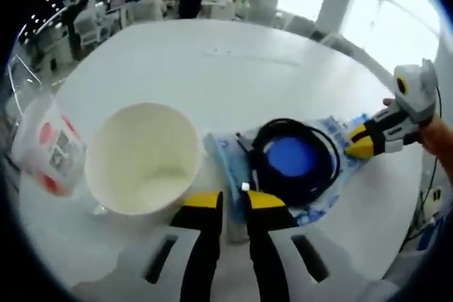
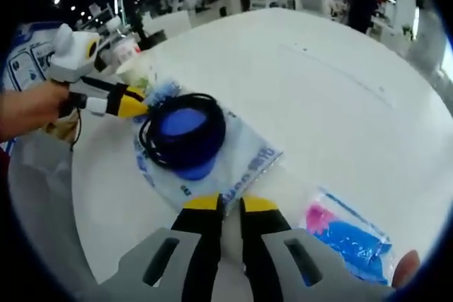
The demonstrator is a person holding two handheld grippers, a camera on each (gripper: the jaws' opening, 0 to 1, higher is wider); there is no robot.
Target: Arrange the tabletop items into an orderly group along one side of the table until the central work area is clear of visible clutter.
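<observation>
Both tongs are pinching the clear bag (image 1: pixel 311 175) holding a coiled black cable and blue disc — left tongs (image 1: pixel 233 201) at one edge, right tongs (image 2: pixel 225 205) at the opposite — near the white surface (image 1: pixel 233 68) edge.

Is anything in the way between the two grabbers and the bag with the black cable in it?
Nothing visible. The left gripper and the right gripper each already sit at an edge of the plastic bag holding the coiled black cable.

On the white table (image 2: pixel 318 54), both grippers pinched opposite edges of the clear bag (image 2: pixel 205 153) holding a coiled black cable (image 2: pixel 180 132), the right gripper (image 2: pixel 231 206) nearest, the left gripper (image 2: pixel 138 107) at far left.
</observation>
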